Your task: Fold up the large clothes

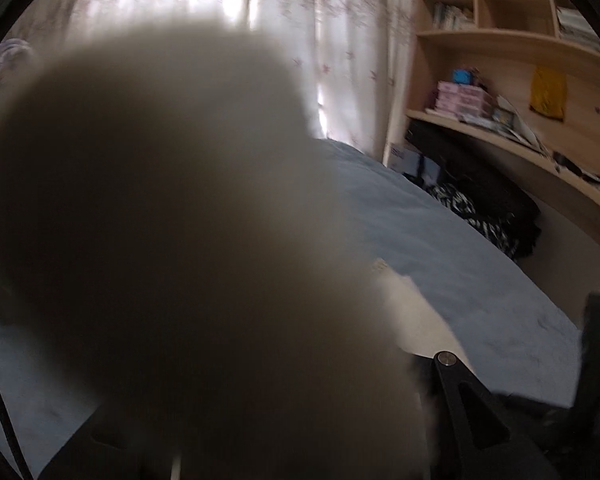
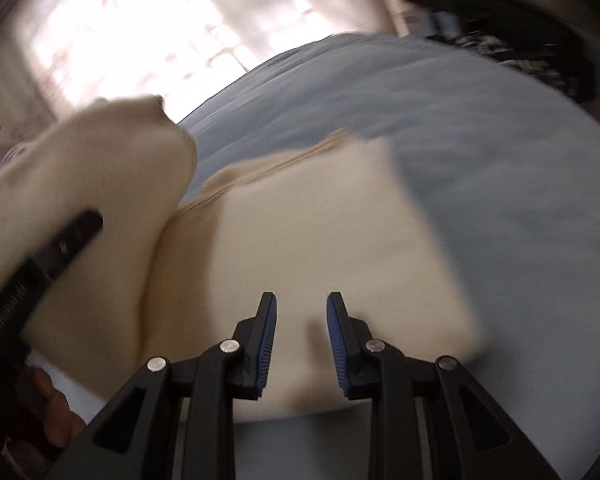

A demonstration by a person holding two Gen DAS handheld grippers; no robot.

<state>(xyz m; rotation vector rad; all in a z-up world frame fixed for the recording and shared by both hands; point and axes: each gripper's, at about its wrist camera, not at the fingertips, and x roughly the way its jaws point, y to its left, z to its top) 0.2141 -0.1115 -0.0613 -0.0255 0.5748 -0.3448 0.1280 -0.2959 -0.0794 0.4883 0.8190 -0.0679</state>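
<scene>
A cream garment lies partly folded on the light blue bed. My right gripper is open and empty, its blue-padded fingers just above the garment's near part. My left gripper shows at the left of the right wrist view, shut on a raised fold of the cream garment. In the left wrist view that lifted cloth hangs blurred right before the lens and hides the fingertips.
White flowered curtains hang behind the bed. Wooden shelves with books and boxes stand at the right, over a curved desk. Dark black-and-white cloth is piled beside the bed's right edge.
</scene>
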